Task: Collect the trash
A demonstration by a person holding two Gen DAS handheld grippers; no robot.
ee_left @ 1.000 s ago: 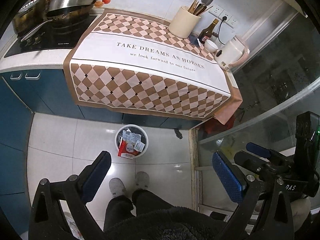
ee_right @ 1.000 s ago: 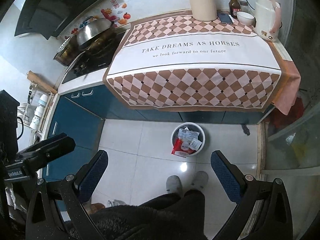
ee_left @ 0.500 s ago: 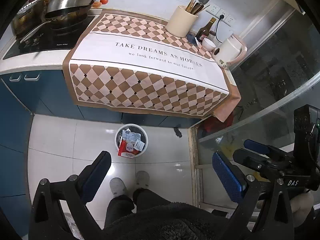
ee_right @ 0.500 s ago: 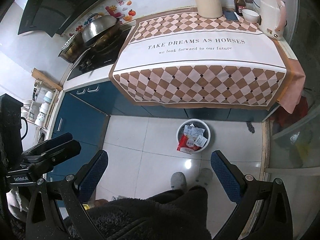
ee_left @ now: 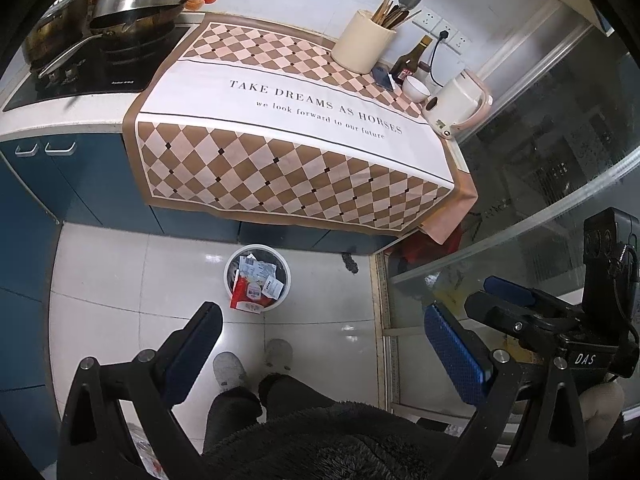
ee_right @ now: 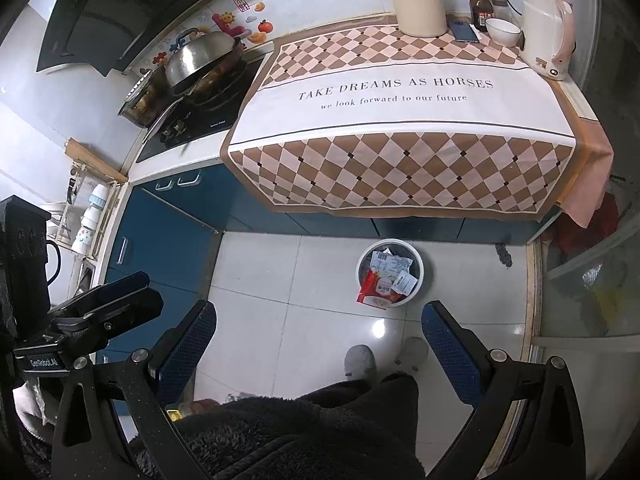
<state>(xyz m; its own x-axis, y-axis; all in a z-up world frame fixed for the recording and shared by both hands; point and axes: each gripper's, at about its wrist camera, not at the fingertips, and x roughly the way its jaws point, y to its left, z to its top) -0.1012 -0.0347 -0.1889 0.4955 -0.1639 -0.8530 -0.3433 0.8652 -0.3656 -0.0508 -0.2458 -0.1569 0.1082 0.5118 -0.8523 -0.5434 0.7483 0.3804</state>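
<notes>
A small white trash bin (ee_left: 280, 299) (ee_right: 416, 285) stands on the tiled floor below the counter, filled with red and white wrappers (ee_left: 256, 286) (ee_right: 386, 280); a red packet hangs over its near rim. My left gripper (ee_left: 322, 328) is held high above the floor, open, nothing between its blue pads. My right gripper (ee_right: 318, 326) is likewise open and empty, well above the bin. The checkered cloth (ee_left: 296, 136) (ee_right: 400, 120) on the counter shows no loose trash.
A utensil pot (ee_left: 362, 46), sauce bottle (ee_left: 410, 60), bowl (ee_left: 416, 89) and kettle (ee_left: 456, 106) stand at the counter's back right. A wok (ee_left: 136, 8) sits on the hob at left. Glass door (ee_left: 560, 160) on the right. The person's slippers (ee_left: 252, 362) are near the bin.
Both grippers have drifted slightly, so the counter and bin shifted a little in view. The jaws stay open and nothing was picked up or dropped.
</notes>
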